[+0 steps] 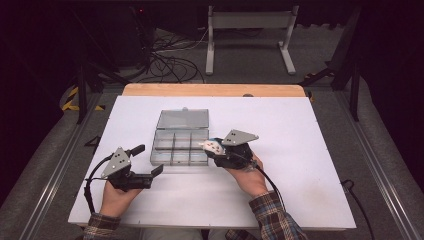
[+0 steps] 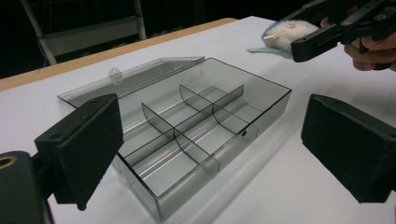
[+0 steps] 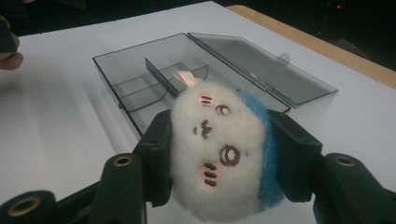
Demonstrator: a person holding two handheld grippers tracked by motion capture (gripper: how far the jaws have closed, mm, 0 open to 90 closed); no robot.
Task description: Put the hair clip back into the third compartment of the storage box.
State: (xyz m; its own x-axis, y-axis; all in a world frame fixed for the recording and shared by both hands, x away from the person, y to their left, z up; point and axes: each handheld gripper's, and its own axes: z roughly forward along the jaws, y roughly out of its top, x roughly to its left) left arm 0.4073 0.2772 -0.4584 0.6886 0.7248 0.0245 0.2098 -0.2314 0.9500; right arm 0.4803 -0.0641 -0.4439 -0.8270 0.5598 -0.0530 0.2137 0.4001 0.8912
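A clear grey compartment box (image 1: 180, 146) lies open on the white table, its lid (image 1: 183, 119) folded flat on the far side. Its compartments (image 2: 187, 135) look empty. My right gripper (image 1: 214, 148) hovers at the box's right edge, shut on a small white plush toy (image 3: 219, 149) with a drawn face and a blue back. The same plush toy (image 2: 287, 35) is seen held just above the table beyond the box. My left gripper (image 1: 151, 161) rests left of the box near its front corner, jaws wide open and empty, its pads (image 2: 88, 144) framing the box.
The white table (image 1: 300, 165) has a wooden strip (image 1: 215, 90) along its far edge. Beyond it stand a grey metal frame (image 1: 250, 35) and loose cables (image 1: 170, 60) on the floor. Bare tabletop lies right of the box.
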